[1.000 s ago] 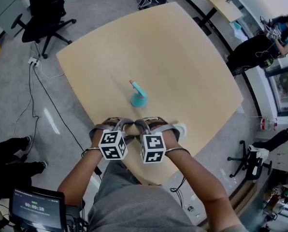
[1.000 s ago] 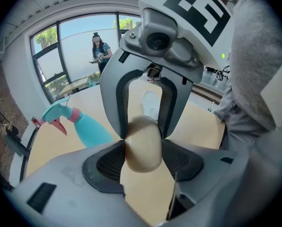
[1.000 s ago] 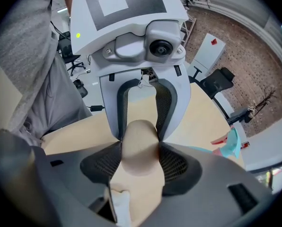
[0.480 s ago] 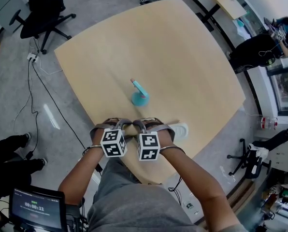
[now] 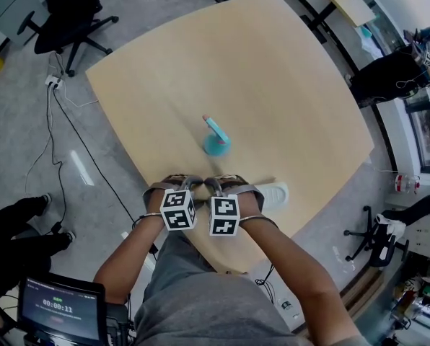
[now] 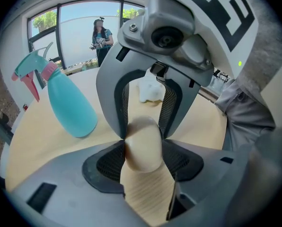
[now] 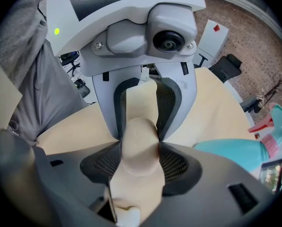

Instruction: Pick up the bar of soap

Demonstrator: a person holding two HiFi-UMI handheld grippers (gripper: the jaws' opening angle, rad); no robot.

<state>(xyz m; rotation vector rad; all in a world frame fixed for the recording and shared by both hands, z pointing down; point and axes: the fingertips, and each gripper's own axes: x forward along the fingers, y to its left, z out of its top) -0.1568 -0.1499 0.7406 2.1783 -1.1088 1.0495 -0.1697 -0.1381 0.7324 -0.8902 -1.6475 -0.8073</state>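
A cream, oval bar of soap [image 6: 142,145] is pinched between both grippers, which face each other nose to nose just above the table's front edge. My left gripper [image 6: 141,161] is shut on it, mesh pads against its sides. My right gripper [image 7: 140,162] is shut on the same bar of soap [image 7: 140,143] from the opposite end. From the head view the left gripper [image 5: 192,184] and the right gripper [image 5: 213,184] meet tip to tip, and the soap is hidden between them.
A teal spray bottle [image 5: 215,141] with a pink trigger stands on the round wooden table [image 5: 273,71] just beyond the grippers. A white object [image 5: 274,193] lies at the table edge to the right. A black chair [image 5: 63,13] stands far left.
The two marker cubes have drawn slightly closer together at the table's front edge. The spray bottle and white object have not moved on the table.
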